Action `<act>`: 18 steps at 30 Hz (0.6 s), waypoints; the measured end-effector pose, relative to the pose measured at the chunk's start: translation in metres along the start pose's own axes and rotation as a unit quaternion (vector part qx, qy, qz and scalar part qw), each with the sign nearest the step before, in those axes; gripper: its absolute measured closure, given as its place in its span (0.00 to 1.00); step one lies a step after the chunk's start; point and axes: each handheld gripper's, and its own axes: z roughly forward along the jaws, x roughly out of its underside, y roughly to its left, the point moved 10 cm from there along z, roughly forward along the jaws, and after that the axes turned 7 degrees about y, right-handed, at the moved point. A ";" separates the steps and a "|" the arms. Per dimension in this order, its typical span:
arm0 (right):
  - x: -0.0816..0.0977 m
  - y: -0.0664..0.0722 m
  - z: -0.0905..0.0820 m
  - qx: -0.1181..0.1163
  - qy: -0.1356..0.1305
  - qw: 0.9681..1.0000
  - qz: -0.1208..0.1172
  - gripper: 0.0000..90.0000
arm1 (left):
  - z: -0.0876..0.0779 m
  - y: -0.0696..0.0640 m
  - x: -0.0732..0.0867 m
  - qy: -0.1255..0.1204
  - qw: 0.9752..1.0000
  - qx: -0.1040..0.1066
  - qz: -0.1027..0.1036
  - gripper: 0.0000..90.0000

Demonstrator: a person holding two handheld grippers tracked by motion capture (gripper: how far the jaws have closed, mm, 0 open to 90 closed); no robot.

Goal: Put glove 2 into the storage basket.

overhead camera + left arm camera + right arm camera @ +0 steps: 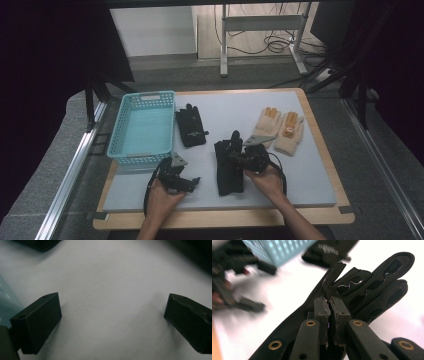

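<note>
Right gripper [329, 307] clamped on a black glove [362, 290] at mid-mat; left gripper [112, 320] waits, jaws apart, beside the blue basket [142, 125]. Keeping the pinch firm should carry it across to the basket cleanly.

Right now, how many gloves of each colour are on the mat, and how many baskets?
Black gloves: 2, one beside the basket, one pinched in the right gripper
Cream gloves: 2, side by side at the right
Blue basket: 1
Total: 5
</note>
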 end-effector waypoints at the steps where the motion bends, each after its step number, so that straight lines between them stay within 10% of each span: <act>1: 0.007 -0.002 0.005 0.003 0.006 1.000 0.003 0.91 | 0.000 0.000 0.000 0.000 1.000 0.000 0.000 0.02; 9: -0.001 -0.017 0.003 0.021 -0.023 1.000 -0.004 0.61 | 0.000 0.000 0.000 0.000 1.000 0.000 0.001 0.02; 18: -0.031 -0.033 0.032 0.018 0.000 1.000 -0.010 0.66 | 0.000 0.000 0.000 0.000 1.000 0.000 0.000 0.02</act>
